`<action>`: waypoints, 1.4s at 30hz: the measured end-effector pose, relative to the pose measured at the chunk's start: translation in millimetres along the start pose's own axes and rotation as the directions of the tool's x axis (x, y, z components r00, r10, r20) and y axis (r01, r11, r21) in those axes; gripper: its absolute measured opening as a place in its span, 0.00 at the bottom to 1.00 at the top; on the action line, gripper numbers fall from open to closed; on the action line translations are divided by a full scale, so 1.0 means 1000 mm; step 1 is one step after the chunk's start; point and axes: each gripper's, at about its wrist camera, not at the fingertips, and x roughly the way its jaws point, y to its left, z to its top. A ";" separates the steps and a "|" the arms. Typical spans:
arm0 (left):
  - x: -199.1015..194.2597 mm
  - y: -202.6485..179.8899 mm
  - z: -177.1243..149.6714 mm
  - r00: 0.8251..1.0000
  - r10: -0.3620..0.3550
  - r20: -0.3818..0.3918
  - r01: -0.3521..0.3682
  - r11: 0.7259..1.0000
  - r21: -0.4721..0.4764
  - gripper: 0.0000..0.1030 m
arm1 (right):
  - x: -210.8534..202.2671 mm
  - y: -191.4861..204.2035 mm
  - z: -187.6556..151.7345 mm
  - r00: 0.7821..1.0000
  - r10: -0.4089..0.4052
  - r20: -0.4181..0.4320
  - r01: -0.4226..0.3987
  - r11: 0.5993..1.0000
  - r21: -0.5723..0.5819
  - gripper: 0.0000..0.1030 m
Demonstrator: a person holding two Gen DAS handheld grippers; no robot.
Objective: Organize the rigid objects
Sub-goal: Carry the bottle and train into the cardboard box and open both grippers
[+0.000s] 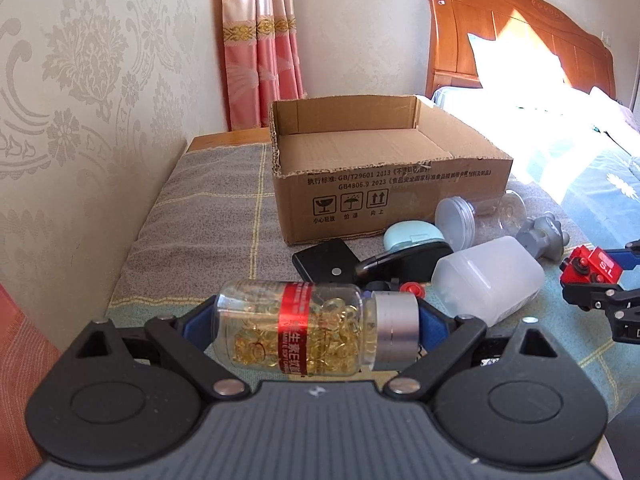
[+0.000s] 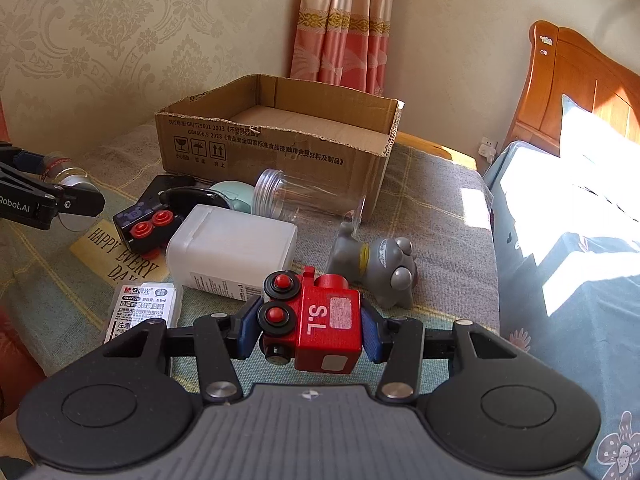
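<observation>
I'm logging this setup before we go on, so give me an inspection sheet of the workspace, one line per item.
Surface: blanket on a bench beside a bed.
Job's things: cardboard box, open, looks empty; capsule bottle; red toy train.
Clutter: white plastic container, clear jar, grey figurine, black toy block, refill pack, all lying in front of the box.
Grippers: left gripper shut on the bottle; right gripper shut on the train.
Cables: nothing seen.
Surroundings: patterned wallpaper, pink curtain, wooden headboard.

Damask wallpaper, pink curtain, sunlit wooden headboard.
</observation>
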 end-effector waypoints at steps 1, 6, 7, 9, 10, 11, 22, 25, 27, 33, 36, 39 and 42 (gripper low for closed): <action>-0.001 0.000 0.005 1.000 0.001 0.008 -0.001 1.000 0.001 0.92 | -0.001 0.000 0.005 1.000 0.000 0.007 0.000 1.000 -0.010 0.53; 0.002 -0.006 0.037 0.999 0.001 0.047 -0.002 1.000 0.017 0.92 | -0.003 -0.005 0.036 0.998 -0.010 0.056 0.013 0.999 -0.048 0.53; 0.004 -0.007 0.044 0.998 0.001 0.057 -0.002 1.000 0.018 0.92 | -0.003 -0.007 0.044 0.998 -0.004 0.067 0.007 0.999 -0.049 0.53; 0.008 -0.009 0.057 0.997 -0.002 0.072 0.000 1.000 0.024 0.92 | 0.000 -0.011 0.062 0.996 0.004 0.092 0.001 0.999 -0.053 0.53; 0.011 -0.010 0.065 0.997 0.000 0.082 -0.002 1.000 0.027 0.92 | 0.002 -0.013 0.070 0.994 0.006 0.105 -0.001 0.998 -0.056 0.53; 0.013 -0.011 0.071 0.996 0.002 0.089 -0.004 1.000 0.029 0.92 | 0.004 -0.016 0.079 0.993 0.008 0.118 -0.001 0.998 -0.056 0.53; 0.050 -0.012 0.116 0.993 0.020 0.114 -0.023 0.999 0.027 0.92 | 0.057 -0.036 0.157 0.984 0.024 0.176 -0.023 1.000 -0.005 0.57; 0.057 -0.014 0.123 0.994 0.019 0.107 -0.023 0.999 0.038 0.92 | 0.065 -0.040 0.157 0.985 -0.001 0.171 -0.005 1.000 0.030 0.93; 0.060 -0.015 0.126 0.994 0.017 0.108 -0.023 0.998 0.053 0.92 | 0.060 -0.042 0.150 0.981 -0.017 0.191 0.005 0.998 0.061 1.00; 0.077 -0.019 0.141 0.997 0.007 0.081 -0.014 0.996 0.084 0.92 | 0.050 -0.040 0.128 0.994 -0.064 0.087 0.052 0.989 0.136 1.00; 0.089 -0.021 0.154 0.998 0.003 0.067 -0.009 0.995 0.098 0.92 | 0.045 -0.037 0.112 0.997 -0.068 0.036 0.060 0.980 0.191 1.00; 0.105 -0.023 0.165 0.999 0.004 0.040 -0.009 0.994 0.107 0.92 | 0.041 -0.035 0.099 0.998 -0.067 0.011 0.063 0.973 0.220 1.00; 0.125 -0.026 0.176 1.000 0.025 0.010 -0.026 0.992 0.124 0.92 | 0.038 -0.035 0.092 0.997 -0.075 0.002 0.073 0.970 0.233 1.00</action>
